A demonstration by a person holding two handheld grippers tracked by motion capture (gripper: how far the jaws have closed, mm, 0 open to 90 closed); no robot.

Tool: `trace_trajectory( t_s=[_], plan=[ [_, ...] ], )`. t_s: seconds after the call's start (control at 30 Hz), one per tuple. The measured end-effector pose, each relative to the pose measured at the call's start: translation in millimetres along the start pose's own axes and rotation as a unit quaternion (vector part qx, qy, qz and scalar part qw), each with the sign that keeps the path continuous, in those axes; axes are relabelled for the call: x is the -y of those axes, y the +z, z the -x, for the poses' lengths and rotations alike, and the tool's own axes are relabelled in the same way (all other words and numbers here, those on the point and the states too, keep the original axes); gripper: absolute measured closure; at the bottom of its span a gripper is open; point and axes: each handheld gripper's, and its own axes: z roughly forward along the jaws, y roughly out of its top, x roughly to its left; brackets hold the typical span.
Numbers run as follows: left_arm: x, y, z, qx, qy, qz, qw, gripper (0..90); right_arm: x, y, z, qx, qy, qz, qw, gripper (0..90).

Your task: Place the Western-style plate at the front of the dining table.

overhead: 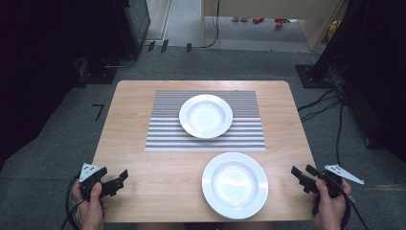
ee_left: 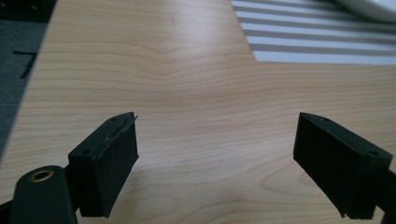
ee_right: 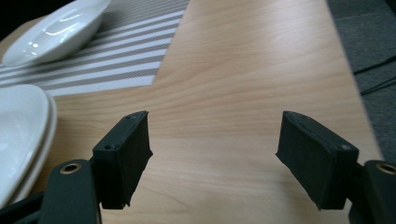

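The right gripper is sitting at the near right corner of the table with its jaws spread wide apart and nothing between them, and the left gripper is waiting at the near left corner in the same state, jaws apart over bare wood. The near plate, the thing closest to either tool, is lying flat on the wood at the near edge, somewhat right of centre, so it is lying to the left of the right gripper and distinctly nearer to it than to the left one. In the right gripper view its rim is showing just beside the left jaw, not touching it, and it is looking doubled there, as if two plates might be stacked, though I cannot tell for sure. The far plate is resting on the striped placemat beyond, well apart from both grippers. Being round, the near plate is offering no long axis; judging from this layout, the right hand is better placed to swing inward toward its rim.
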Motion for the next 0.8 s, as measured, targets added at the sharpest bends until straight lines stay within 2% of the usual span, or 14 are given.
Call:
trace_trajectory(
  t_s=[0.13,0.27,0.33,0.5,0.6,0.8],
  plan=[
    [4.8,-1.7,-7.8,-0.018,0.006,-0.01,0.9998,13.8,4.2,-7.0,6.8,0.027,-0.012,-0.004,0.9996,25.4],
    [9.0,-3.1,-11.4,-0.038,0.022,-0.023,0.9988,13.8,6.7,-9.0,9.2,0.06,-0.034,-0.017,0.9975,25.4],
    [10.7,-3.1,-13.3,-0.04,0.025,-0.027,0.9985,13.8,7.2,-7.9,9.3,0.073,-0.039,-0.024,0.9963,25.5],
    [13.5,0.9,-16.4,-0.045,0.032,-0.042,0.9976,13.8,8.4,-3.8,7.8,0.088,-0.057,-0.04,0.9936,25.5],
    [13.8,2.5,-15.9,-0.045,0.037,-0.045,0.9973,13.8,9.7,-1.8,7.0,0.098,-0.057,-0.053,0.9922,25.4],
    [14.6,4.1,-14.2,-0.051,0.05,-0.045,0.9965,13.7,10.0,0.5,5.2,0.109,-0.072,-0.058,0.9896,24.9]
  ],
)
